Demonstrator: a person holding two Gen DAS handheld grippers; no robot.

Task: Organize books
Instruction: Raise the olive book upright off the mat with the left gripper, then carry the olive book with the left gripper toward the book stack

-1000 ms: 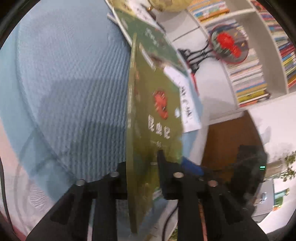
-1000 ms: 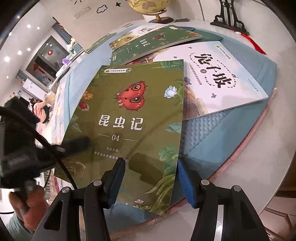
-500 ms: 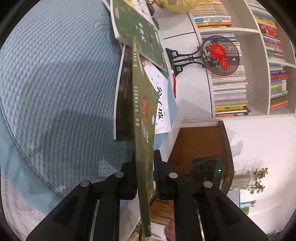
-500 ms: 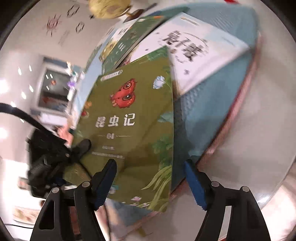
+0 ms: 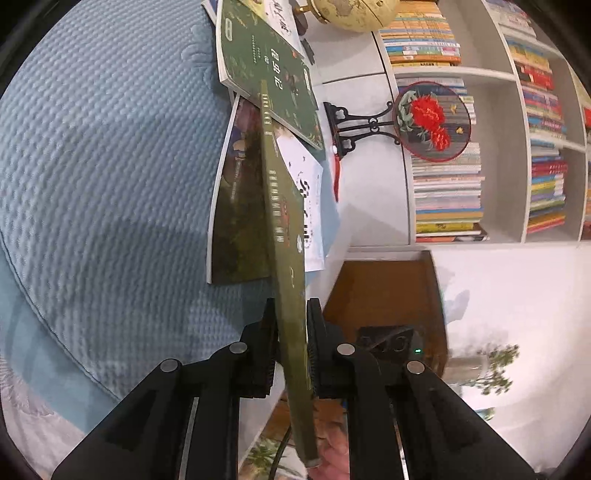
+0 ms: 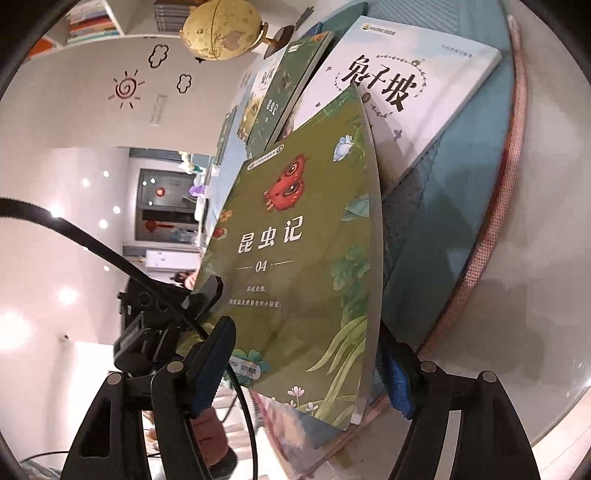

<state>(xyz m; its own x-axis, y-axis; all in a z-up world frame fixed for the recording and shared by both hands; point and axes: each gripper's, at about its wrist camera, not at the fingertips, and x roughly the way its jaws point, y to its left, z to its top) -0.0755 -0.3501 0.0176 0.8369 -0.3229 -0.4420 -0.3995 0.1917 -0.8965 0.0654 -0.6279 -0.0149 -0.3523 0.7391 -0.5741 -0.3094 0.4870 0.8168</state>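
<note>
white bookshelf (image 5: 517, 122) far right, packed | white wall (image 6: 74, 122) left with sun and cloud decals | wooden cabinet (image 5: 384, 291) near

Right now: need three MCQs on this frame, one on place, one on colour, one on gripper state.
1. Where is the globe?
A. At the table's far side, behind the books
B. On the floor
C. Between the right jaws

2. Cover colour of the held book?
A. Olive green
B. Red
C. White

3. State of the left gripper?
A. Wide open, empty
B. Shut on the book's edge
C. Out of view

Key: 1 A, it stands beyond the lying books. 2 A, olive cover with a red moth. 3 B, both pads press the thin book.
</note>
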